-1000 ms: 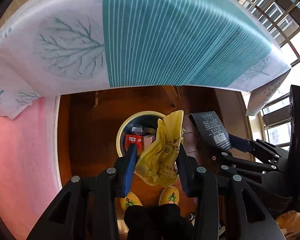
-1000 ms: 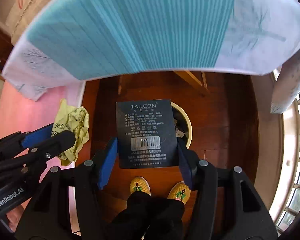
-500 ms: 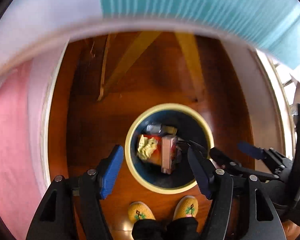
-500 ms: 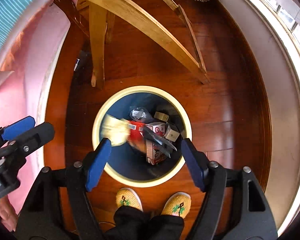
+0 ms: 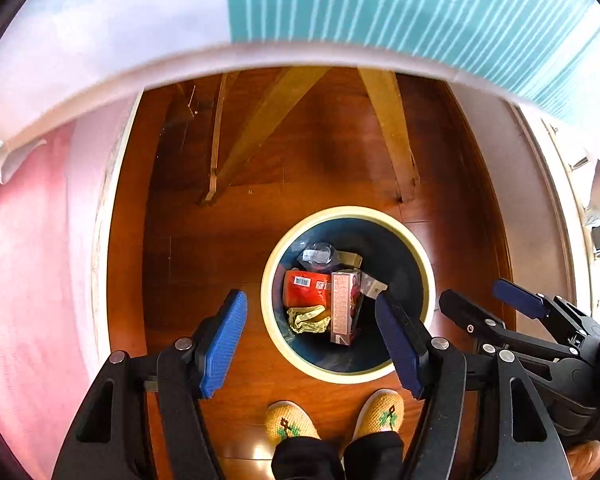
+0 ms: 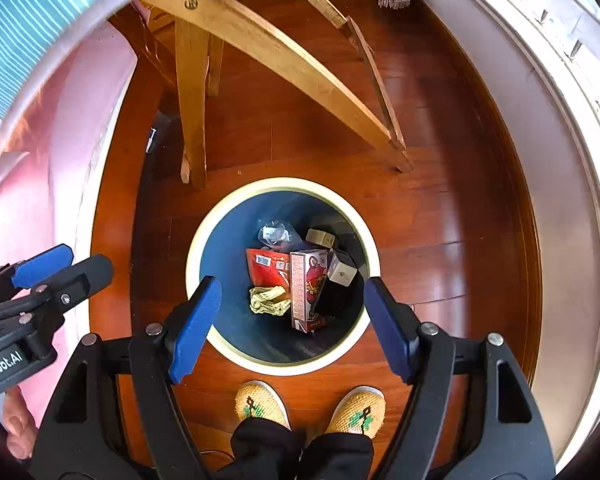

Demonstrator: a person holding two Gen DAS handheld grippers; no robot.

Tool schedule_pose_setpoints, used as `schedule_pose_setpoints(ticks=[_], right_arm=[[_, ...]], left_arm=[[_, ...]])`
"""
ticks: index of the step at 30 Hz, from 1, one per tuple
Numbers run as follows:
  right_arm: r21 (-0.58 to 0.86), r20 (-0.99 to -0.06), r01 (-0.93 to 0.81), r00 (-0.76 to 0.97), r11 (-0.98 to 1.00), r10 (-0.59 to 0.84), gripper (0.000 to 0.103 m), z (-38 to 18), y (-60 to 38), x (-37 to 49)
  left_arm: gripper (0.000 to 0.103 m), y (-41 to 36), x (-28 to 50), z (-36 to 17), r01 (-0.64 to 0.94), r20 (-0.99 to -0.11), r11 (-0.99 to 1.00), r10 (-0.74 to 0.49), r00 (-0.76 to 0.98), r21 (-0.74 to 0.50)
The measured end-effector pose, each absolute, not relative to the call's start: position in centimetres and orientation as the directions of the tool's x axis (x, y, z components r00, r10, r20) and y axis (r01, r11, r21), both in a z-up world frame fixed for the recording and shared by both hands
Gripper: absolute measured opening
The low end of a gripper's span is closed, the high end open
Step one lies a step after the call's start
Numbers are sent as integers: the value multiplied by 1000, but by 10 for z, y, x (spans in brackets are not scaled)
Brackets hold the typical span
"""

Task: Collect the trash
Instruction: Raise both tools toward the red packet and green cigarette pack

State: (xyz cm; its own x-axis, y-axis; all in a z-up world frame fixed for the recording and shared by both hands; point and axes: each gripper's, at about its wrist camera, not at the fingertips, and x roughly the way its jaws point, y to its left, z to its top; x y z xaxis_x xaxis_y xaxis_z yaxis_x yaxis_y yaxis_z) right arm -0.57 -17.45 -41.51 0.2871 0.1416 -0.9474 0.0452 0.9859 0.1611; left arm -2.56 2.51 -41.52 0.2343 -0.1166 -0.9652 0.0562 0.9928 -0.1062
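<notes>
Both black grippers with blue pads point down over the round cream-rimmed, dark blue waste bin [image 6: 204,240] on the reddish wooden floor [image 6: 440,216]; the left gripper [image 5: 314,344] and the right gripper [image 6: 290,324] stand apart with nothing between their jaws. The crumpled yellow plastic bag [image 6: 269,300] lies inside the bin, just beside the upright pink carton [image 6: 306,288] and against the red packet [image 6: 268,268]; the person's yellow knitted slippers [image 6: 262,402] stand near the bin's rim.

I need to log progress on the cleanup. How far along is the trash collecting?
Done: the crumpled yellow bag lies in the bin with boxes and wrappers. In hand: nothing; the left gripper and right gripper are both open and empty above the bin. Left: these views show only the floor under the table, with no loose trash.
</notes>
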Motion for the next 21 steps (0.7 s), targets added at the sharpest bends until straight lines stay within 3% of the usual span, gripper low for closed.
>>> schedule_pose_setpoints(ticks=[10,21], right_arm=[[178,-939,75,311,981,147,71,-346,-174,-10],[230,-914,77,360,970,188,71,-228,-174,-28]], left_arm=[[68,29,-29,-349,48,-959,992,-126,253,-118],[68,27,-38,-227,77,-936,988,-154,316,-136]])
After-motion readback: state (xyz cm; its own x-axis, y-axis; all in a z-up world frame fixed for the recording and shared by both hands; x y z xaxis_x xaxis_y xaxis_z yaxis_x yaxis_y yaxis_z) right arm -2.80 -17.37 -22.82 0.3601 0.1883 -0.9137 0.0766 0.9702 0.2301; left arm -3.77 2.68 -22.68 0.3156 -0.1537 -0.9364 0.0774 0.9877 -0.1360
